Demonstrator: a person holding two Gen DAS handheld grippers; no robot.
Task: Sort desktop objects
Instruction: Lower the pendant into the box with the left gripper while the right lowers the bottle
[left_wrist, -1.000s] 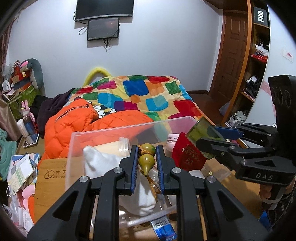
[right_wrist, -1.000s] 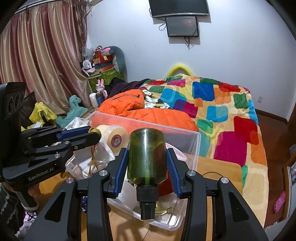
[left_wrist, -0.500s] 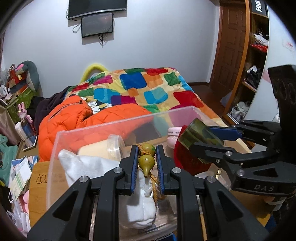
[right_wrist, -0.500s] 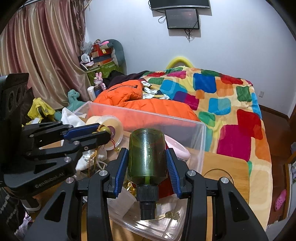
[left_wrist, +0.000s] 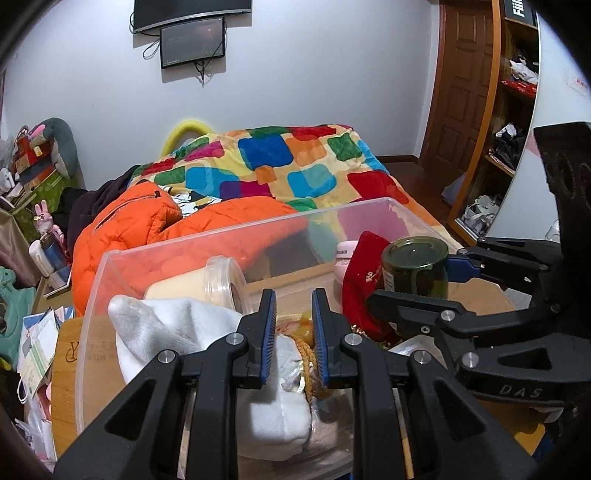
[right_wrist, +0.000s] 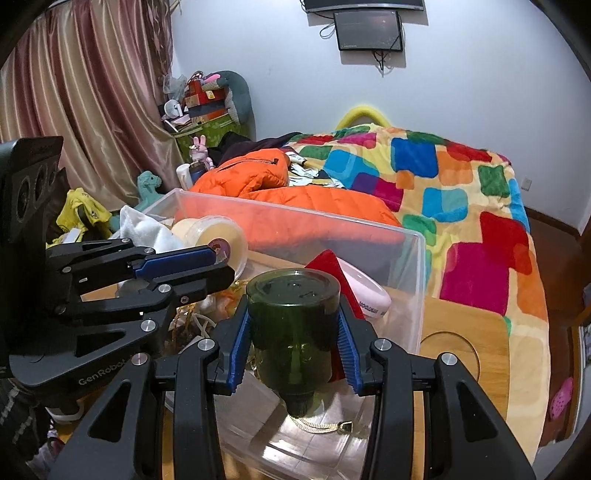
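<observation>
A clear plastic bin (left_wrist: 240, 227) (right_wrist: 295, 211) stands on the wooden table (right_wrist: 461, 332). It holds a white cloth (left_wrist: 166, 325), a tape roll (left_wrist: 207, 280), a red pouch (left_wrist: 362, 280) and a pink case (right_wrist: 365, 295). My right gripper (right_wrist: 293, 314) (left_wrist: 415, 280) is shut on a dark green glass bottle (right_wrist: 293, 332) (left_wrist: 413, 266), held cap toward the camera over the bin's right half. My left gripper (left_wrist: 293, 332) (right_wrist: 221, 266) hangs low over the white cloth, its pads at their narrow gap. A gold cord (left_wrist: 308, 356) shows between them; whether they pinch it is unclear.
Behind the bin lies an orange jacket (left_wrist: 147, 218) on a bed with a patchwork blanket (right_wrist: 461, 184). Papers and clutter (left_wrist: 33, 347) crowd the table's left side. A wooden door and open shelves (left_wrist: 509, 129) stand at the right.
Both grippers have sunk lower over the bin. The green gourd that sat between the left pads is gone from between them; only its cord shows. The bottle stays clamped.
</observation>
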